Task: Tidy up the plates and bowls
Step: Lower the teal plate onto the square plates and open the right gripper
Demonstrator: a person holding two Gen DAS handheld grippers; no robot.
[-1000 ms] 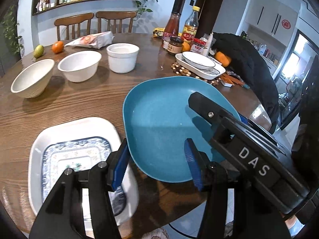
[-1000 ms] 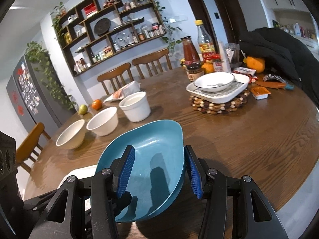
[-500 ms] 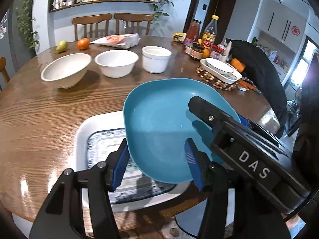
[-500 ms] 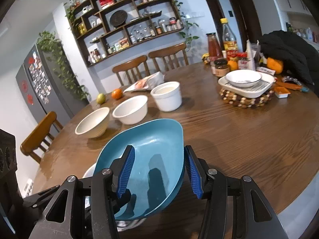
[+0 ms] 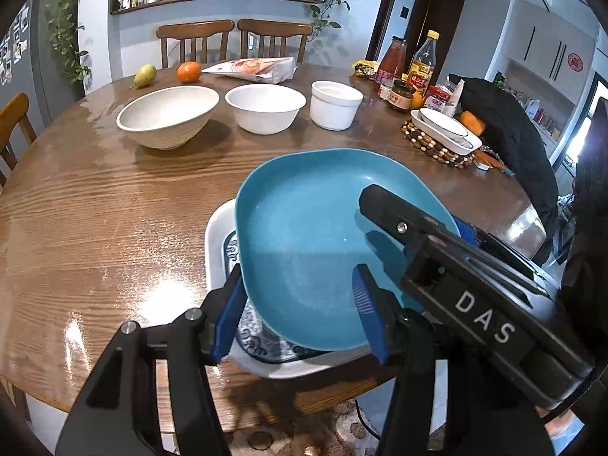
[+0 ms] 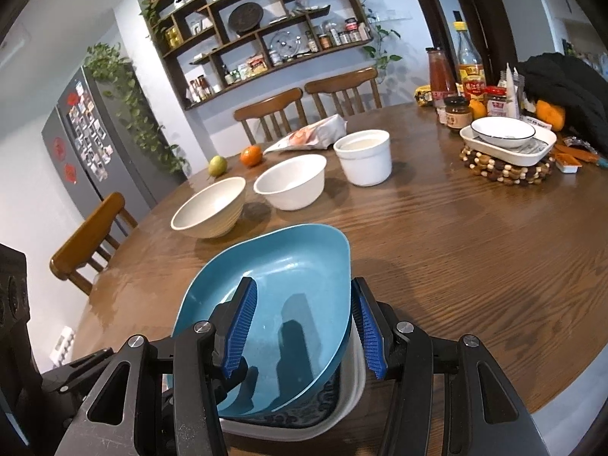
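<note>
Right gripper clamping blue plate, above white dish

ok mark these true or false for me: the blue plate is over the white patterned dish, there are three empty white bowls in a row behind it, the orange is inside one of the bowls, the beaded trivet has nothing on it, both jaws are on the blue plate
1. The blue plate is over the white patterned dish. True.
2. Three empty white bowls stand in a row behind it. True: a wide bowl, a round bowl and a straight-sided one.
3. The orange is inside a bowl. False: it lies on the table beside a pear.
4. The beaded trivet has nothing on it. False: it carries a white tray with a bowl in it.
5. Both grippers' jaws are on the blue plate. True: left gripper, right gripper.
</note>
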